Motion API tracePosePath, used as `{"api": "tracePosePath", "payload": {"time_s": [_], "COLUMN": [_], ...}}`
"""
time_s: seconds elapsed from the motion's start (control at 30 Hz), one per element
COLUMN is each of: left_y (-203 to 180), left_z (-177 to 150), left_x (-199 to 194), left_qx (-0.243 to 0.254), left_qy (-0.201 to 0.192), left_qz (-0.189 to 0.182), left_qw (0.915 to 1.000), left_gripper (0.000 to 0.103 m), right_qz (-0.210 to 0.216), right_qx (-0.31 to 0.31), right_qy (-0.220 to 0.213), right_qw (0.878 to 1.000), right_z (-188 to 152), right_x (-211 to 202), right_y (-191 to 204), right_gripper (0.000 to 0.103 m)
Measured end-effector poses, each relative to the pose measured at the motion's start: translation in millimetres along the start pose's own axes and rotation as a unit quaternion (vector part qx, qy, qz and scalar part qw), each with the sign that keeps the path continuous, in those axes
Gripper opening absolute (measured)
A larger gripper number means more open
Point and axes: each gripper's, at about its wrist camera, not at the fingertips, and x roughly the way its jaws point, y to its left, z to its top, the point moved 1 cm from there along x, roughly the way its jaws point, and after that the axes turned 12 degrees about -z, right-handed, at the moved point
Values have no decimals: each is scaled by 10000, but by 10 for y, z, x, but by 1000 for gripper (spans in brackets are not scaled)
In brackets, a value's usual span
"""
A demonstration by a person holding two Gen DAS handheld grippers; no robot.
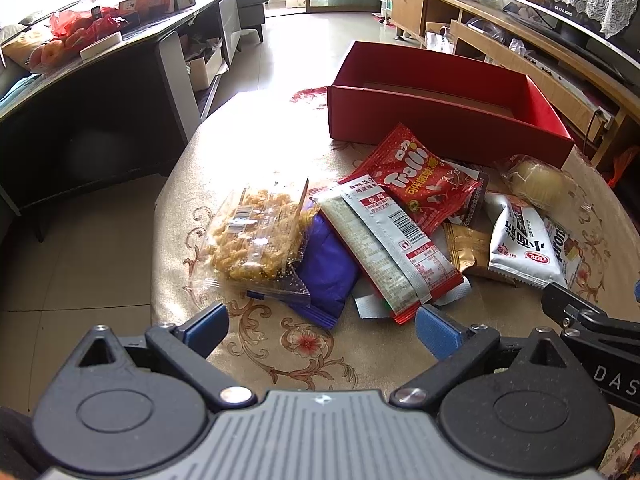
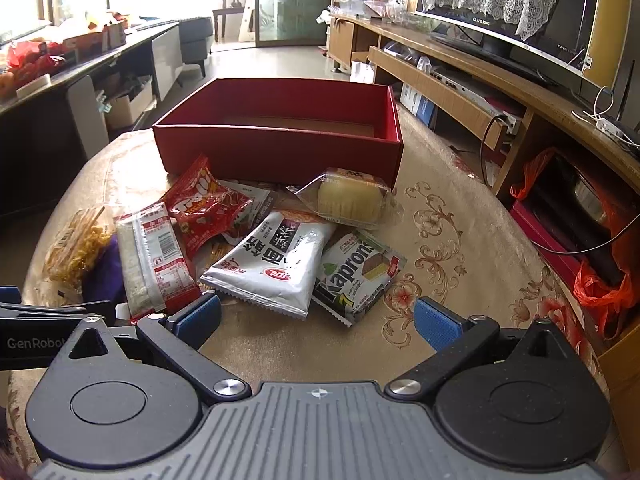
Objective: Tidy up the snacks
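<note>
While both grippers hang spread wide and empty, snack packets lie heaped ahead.
Left gripper [image 1: 320, 328] faces the purple packet [image 1: 326, 268]; right gripper [image 2: 318, 320] faces the Kaprone wafer [image 2: 358, 276]; the red box [image 2: 280, 148] sits beyond.

L gripper [image 1: 320, 330] low centre of its frame, jaws spread wide, nothing between blue pads [image 1: 208, 326], tilted downward. R gripper [image 2: 318, 322] likewise wide apart, empty, angled down; its black tip shows at right edge of L view.
</note>
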Motion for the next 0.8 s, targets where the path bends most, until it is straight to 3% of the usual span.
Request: {"api": "tracePosePath", "payload": {"time_s": [0.8], "left_y": [-9], "left_z": [-17], "left_x": [17], "left_qx": [22], "left_qy": [100], "left_qz": [6], "left_qw": [9999], "left_gripper": [94], "right_qz": [5], "right_qx": [-83], "right_qy": [258], "right_qw": [9996], "right_z": [-39], "right_x": [40], "right_y": [12], "right_gripper": [103]}}
